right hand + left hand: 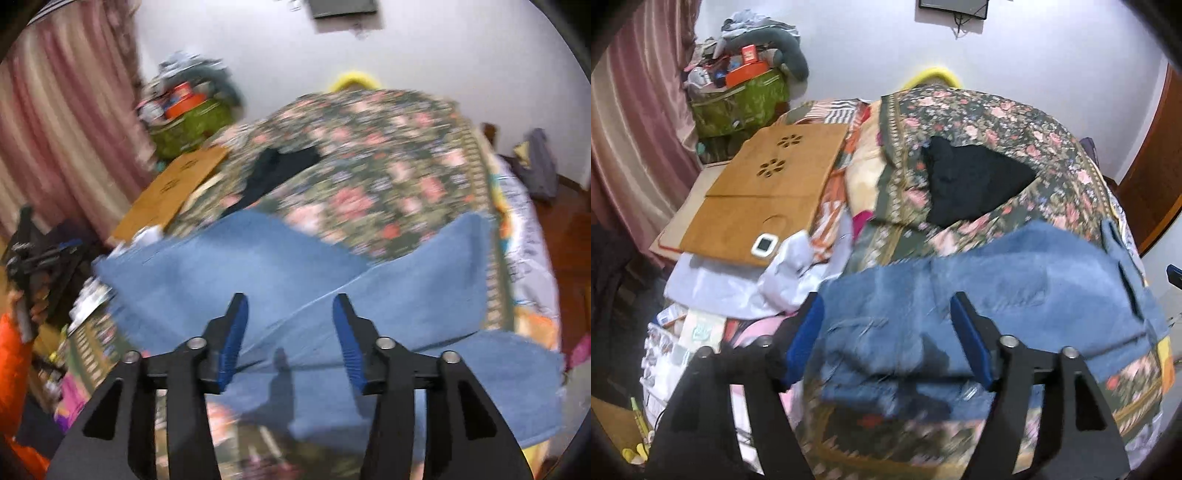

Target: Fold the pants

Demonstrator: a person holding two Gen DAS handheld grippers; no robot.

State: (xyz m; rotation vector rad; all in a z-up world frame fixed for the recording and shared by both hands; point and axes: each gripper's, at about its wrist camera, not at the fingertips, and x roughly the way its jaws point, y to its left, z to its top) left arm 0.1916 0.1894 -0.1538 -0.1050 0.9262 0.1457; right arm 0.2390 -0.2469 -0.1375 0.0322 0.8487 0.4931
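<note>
Jeans: blue pair (979,280) spread flat on the floral bedspread (997,122); in the right wrist view the two legs (332,280) fan apart toward 11 and 1 o'clock.
Left gripper (886,306): jaws wide, nothing between them, over the jeans at 6 o'clock.
Right gripper (290,308): jaws wide, holding nothing, above the crotch where the legs meet.
Black garment (971,181): on the bedspread at 12 o'clock, apart from the jeans.
Wooden board (768,192): 10 o'clock.
</note>
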